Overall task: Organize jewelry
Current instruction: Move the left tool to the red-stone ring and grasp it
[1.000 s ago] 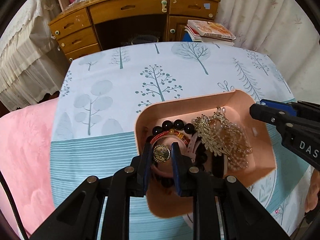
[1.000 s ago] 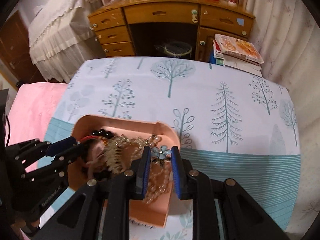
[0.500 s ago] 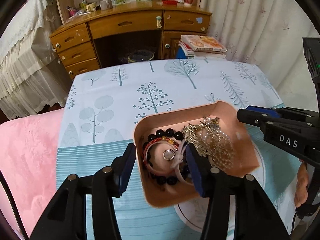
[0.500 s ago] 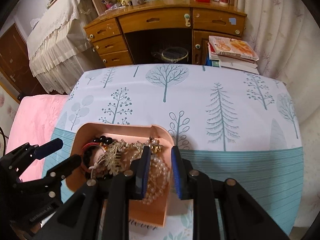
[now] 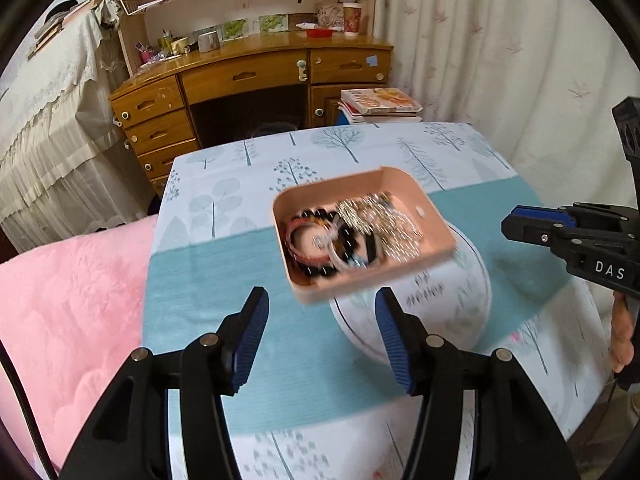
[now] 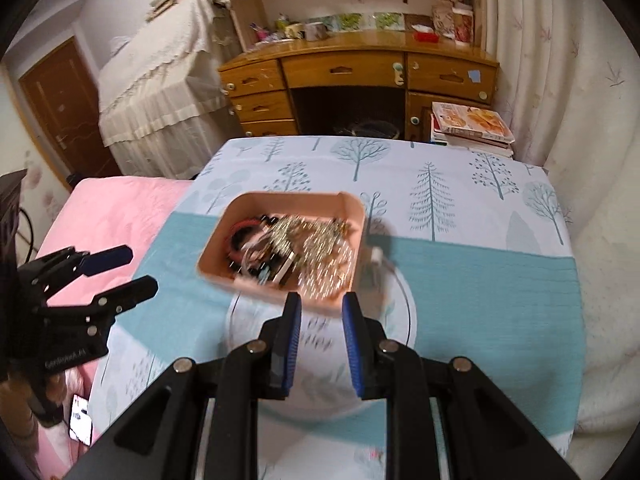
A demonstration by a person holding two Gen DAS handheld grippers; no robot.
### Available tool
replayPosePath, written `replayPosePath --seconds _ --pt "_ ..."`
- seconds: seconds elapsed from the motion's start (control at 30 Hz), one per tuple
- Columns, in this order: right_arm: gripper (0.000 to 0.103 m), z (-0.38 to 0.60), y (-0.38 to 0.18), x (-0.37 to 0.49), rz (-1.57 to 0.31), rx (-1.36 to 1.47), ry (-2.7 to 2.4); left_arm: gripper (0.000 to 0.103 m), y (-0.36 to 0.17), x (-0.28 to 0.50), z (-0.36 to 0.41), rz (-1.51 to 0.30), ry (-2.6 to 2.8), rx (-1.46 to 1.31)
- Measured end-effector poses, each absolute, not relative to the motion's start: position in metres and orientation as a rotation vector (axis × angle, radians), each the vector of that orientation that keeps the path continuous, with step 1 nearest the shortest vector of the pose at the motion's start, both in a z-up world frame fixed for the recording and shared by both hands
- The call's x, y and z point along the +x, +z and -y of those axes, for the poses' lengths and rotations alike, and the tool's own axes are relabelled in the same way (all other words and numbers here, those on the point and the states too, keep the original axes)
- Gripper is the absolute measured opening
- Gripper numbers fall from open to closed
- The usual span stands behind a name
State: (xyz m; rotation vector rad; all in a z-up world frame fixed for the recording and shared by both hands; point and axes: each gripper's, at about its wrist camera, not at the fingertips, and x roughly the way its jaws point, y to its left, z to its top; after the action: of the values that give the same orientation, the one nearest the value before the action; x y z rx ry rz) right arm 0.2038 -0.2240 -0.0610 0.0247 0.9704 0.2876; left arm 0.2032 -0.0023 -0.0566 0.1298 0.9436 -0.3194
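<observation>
A pink tray (image 5: 360,284) (image 6: 216,248) holds a tangle of jewelry: gold chains (image 5: 380,224) (image 6: 320,248), a black bead bracelet (image 5: 316,214) and red bangles. It rests on a white round plate (image 5: 440,304) (image 6: 320,360) on the tree-print tablecloth. My left gripper (image 5: 320,300) (image 6: 134,270) hovers above and in front of the tray, its jaws opening with nothing between them. My right gripper (image 6: 322,302) (image 5: 516,224) is held back from the tray's near edge, its jaws a narrow gap apart and empty.
A pink blanket (image 5: 60,300) lies left of the table. Behind the table stand a wooden desk (image 5: 248,76) and a stack of books (image 5: 380,104). A curtain hangs at the right. A phone (image 6: 80,424) shows at lower left.
Both grippers drew back and up from the tray. The left jaws opened and let go of the round gold pendant. The right gripper no longer holds the blue flower piece.
</observation>
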Motion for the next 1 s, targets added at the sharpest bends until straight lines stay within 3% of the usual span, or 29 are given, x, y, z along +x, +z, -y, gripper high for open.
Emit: replayPosePath --seconds 0.27,0.6,1.0 --pt "0.021 0.24 -0.065 0.151 -0.945 0.013 0.269 0.057 -0.072 0.144 -0.005 -0.942 -0.291 0.08" --pt "0.022 0.265 -0.111 0.12 -0.971 0.057 0.248 0.057 -0.138 0.106 -0.026 -1.059 -0.116 -0.177" --pt "0.022 0.269 -0.14 0.084 -0.929 -0.009 0.325 0.057 -0.162 0.077 0.0 -1.161 -0.05 -0.15"
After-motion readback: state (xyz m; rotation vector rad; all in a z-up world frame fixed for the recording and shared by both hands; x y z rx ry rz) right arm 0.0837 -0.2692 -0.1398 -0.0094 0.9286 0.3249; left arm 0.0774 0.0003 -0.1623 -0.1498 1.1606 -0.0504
